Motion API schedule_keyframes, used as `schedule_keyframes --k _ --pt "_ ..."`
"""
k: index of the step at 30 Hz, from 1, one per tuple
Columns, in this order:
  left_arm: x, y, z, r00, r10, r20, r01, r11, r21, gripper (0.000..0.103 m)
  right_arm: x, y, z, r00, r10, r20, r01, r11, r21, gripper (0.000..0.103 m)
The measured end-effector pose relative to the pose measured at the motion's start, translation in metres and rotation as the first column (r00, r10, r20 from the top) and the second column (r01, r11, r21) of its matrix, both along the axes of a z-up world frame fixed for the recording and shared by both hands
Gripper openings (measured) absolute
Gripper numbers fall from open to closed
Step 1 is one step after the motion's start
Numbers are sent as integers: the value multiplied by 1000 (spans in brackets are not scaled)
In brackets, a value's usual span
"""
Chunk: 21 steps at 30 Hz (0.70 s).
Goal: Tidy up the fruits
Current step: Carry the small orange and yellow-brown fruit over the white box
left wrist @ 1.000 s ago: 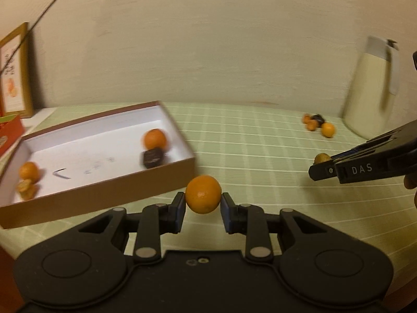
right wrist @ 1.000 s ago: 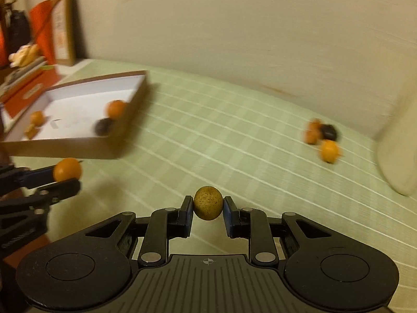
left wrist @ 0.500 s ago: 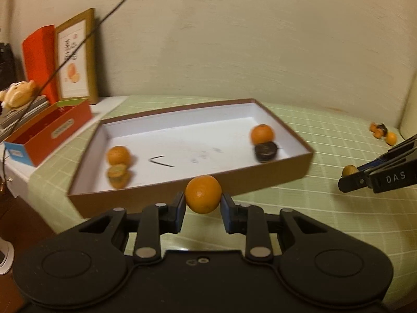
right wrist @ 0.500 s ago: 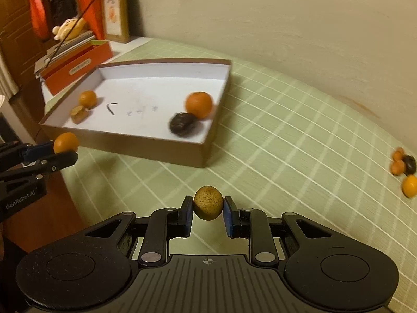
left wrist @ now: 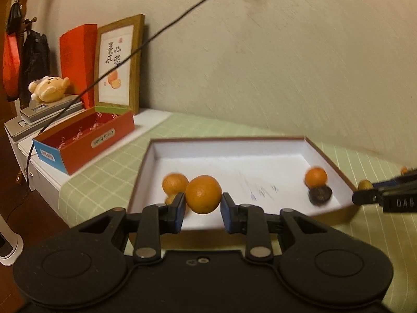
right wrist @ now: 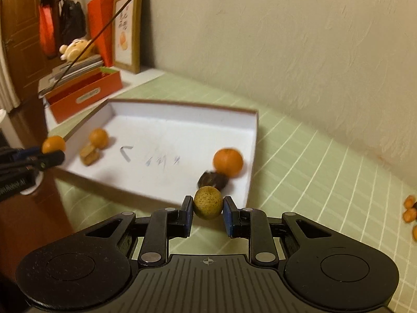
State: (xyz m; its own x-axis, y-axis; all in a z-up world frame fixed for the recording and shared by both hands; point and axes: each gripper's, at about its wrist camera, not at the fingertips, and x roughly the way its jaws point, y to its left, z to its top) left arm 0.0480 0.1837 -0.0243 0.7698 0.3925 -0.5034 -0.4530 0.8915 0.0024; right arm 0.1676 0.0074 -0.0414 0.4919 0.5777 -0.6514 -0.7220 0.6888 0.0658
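My left claw (left wrist: pixel 202 206) is matt black plastic with blue pads, pinching a dimpled, faintly glossy mandarin (left wrist: pixel 203 194). My right claw (right wrist: pixel 207 213) clamps a dull, rough, speckled yellow-brown fruit (right wrist: pixel 207 206). The cardboard box (right wrist: pixel 254 140) looks smooth white paper inside, brown outside. Checked green cloth (right wrist: pixel 307 161) covers the table. At upper left stands a wooden picture frame (left wrist: pixel 139 62).

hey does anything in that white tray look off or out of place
Mostly no. The white tray holds small oranges, but a dark, shrivelled piece lies against one orange near its right wall, unlike the bright fruit. Blur hides what it is. Nothing looks spilled.
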Motion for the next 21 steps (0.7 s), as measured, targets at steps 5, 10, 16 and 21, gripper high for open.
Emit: schedule_keyframes --k 5,10,16,21 --pt "6 16 4 999 22 25 -22 1000 -16 20 6 7 7 997 -48 67 46 998 37 25" --pt "20 34 8 998 41 41 -41 999 0 20 19 15 13 991 -87 102 78 993 86 25" --pt "34 50 7 997 67 50 -67 998 -3 20 33 29 10 988 -103 115 91 991 101 25" --pt "38 58 3 996 78 45 -78 997 -9 20 43 39 8 987 -107 119 94 990 110 25"
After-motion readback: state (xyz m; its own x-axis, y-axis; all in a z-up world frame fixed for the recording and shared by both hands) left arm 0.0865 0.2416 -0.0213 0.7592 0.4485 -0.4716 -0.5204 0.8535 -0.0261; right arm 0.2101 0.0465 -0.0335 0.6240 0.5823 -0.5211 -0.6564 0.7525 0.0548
